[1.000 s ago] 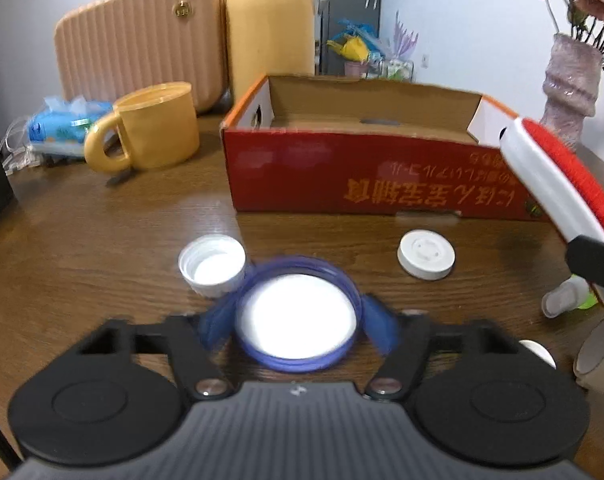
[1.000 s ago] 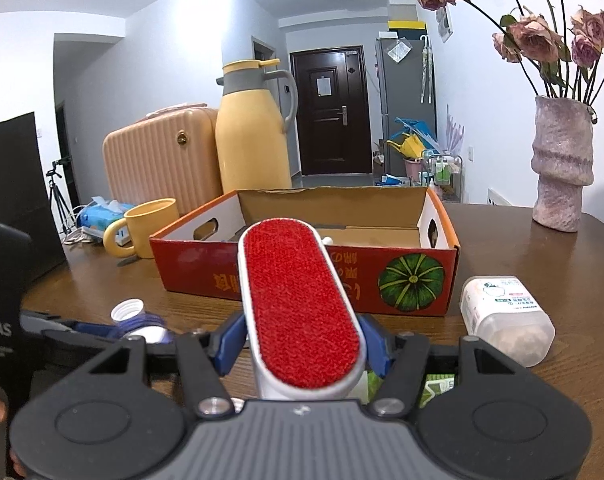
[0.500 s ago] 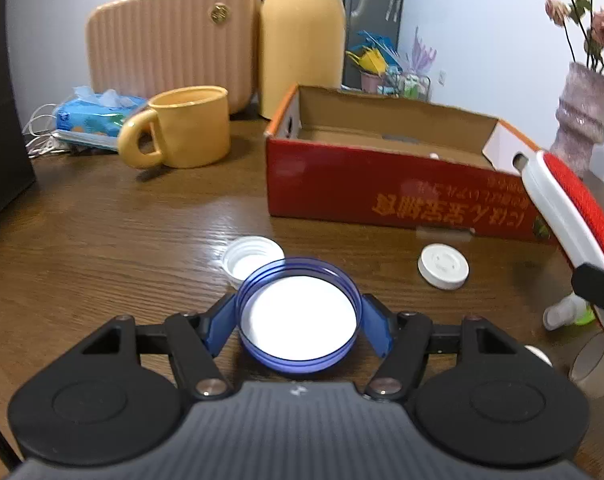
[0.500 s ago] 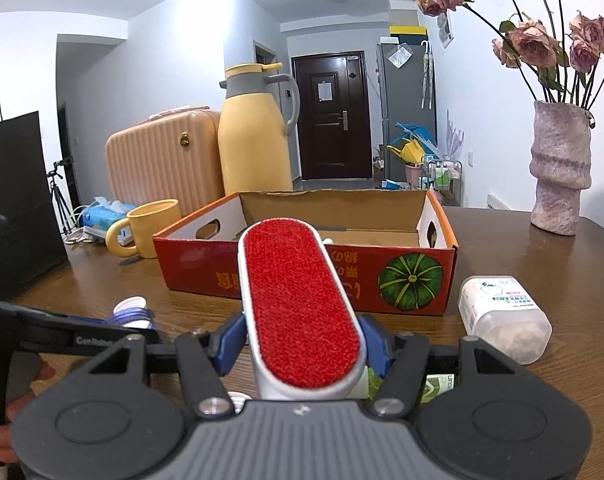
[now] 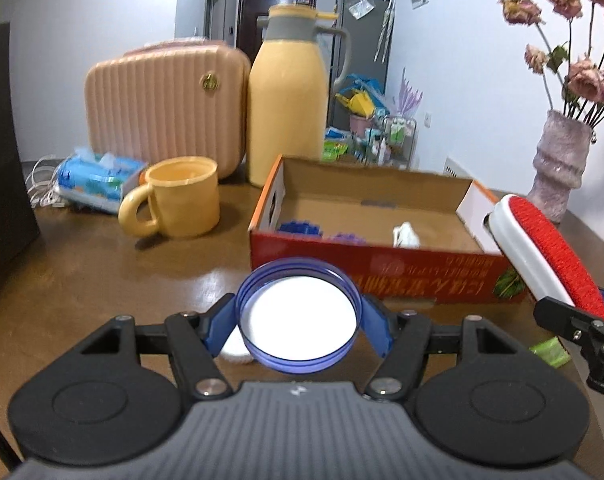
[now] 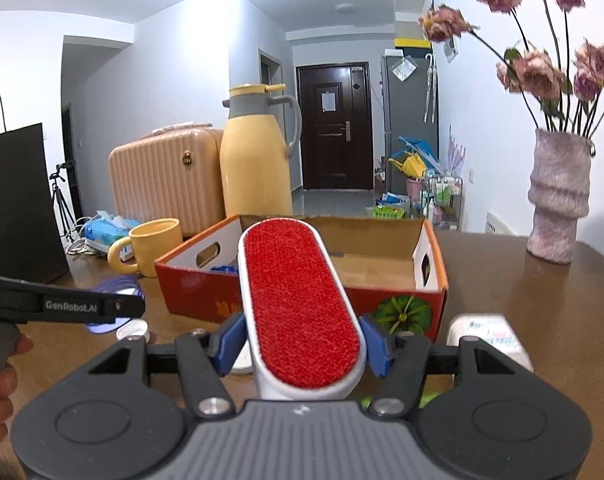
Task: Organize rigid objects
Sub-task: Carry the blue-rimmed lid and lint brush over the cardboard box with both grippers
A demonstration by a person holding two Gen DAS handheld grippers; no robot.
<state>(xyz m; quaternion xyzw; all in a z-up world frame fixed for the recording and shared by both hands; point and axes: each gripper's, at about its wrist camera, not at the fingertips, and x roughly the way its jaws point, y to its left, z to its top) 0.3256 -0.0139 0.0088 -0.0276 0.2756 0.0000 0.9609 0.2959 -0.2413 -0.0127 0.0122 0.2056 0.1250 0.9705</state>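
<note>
My left gripper is shut on a round blue lid with a white inside, held above the table in front of the red cardboard box. The box holds a blue piece, a purple piece and a small white object. My right gripper is shut on a white lint brush with a red pad, pointing at the box. The brush also shows at the right of the left wrist view. The lid shows at the left of the right wrist view.
A yellow mug, a yellow thermos, a peach case and a tissue pack stand at the back left. A vase stands at the right. A white bottle and white caps lie on the table.
The left gripper has risen with the blue lid off the table, and the box's inside has come into view. The right gripper has stayed put with the brush.
</note>
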